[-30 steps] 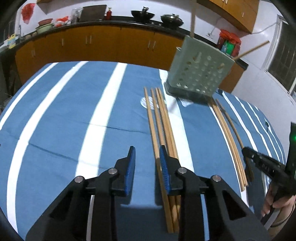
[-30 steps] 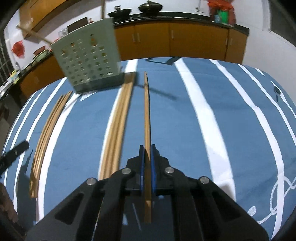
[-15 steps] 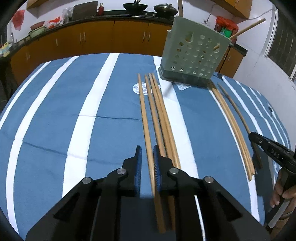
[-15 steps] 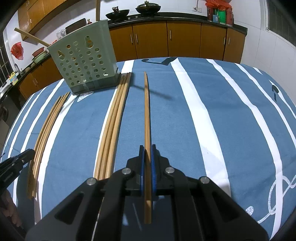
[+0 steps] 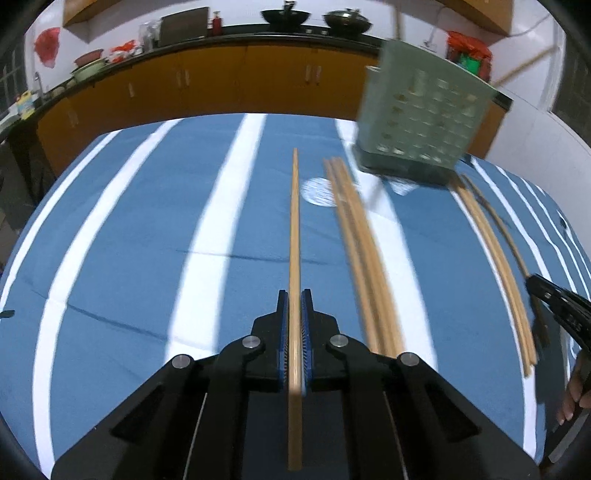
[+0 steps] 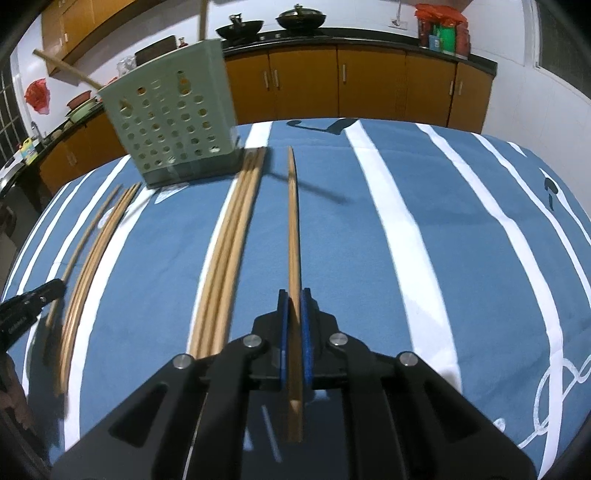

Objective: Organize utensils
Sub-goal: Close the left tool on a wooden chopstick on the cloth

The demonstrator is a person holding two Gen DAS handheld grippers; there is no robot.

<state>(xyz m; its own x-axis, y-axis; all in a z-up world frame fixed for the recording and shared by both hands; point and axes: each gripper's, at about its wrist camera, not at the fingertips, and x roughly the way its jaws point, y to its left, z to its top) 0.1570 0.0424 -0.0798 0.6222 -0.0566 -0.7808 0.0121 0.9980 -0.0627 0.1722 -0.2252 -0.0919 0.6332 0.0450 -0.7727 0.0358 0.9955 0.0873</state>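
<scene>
One chopstick [image 5: 294, 236] runs straight away from the left gripper [image 5: 294, 299], pinched between its blue pads [image 5: 282, 332], its far tip pointing across the table and its near end sticking out behind the closed jaws. The right gripper [image 6: 294, 299] is likewise clamped on a second chopstick [image 6: 293, 229], which slants a little between the pads [image 6: 305, 336] and reaches toward the far side; its shadow lies on the cloth [image 6: 424, 258] to the right of its tip. The other chopsticks lie flat on the blue cloth with white stripes. In the left wrist view a bundle [image 5: 364, 266] sits just right of the held stick, and a second group [image 5: 498, 258] curves along the right side, near the tip of the right gripper at the frame's edge. In the right wrist view the nearer bundle [image 6: 231, 258] lies just left of the held stick, and a farther group [image 6: 88, 273] lies well to the left, beside the tip of the left gripper — its near end close to that tip. A green holder [image 6: 173, 118] with round holes stands at the far end of the bundles, with sticks poking out of its top at a slant. Beyond the table — orange cabinets [image 6: 369, 85] under a dark counter, with woks [image 6: 240, 27] on top.
</scene>
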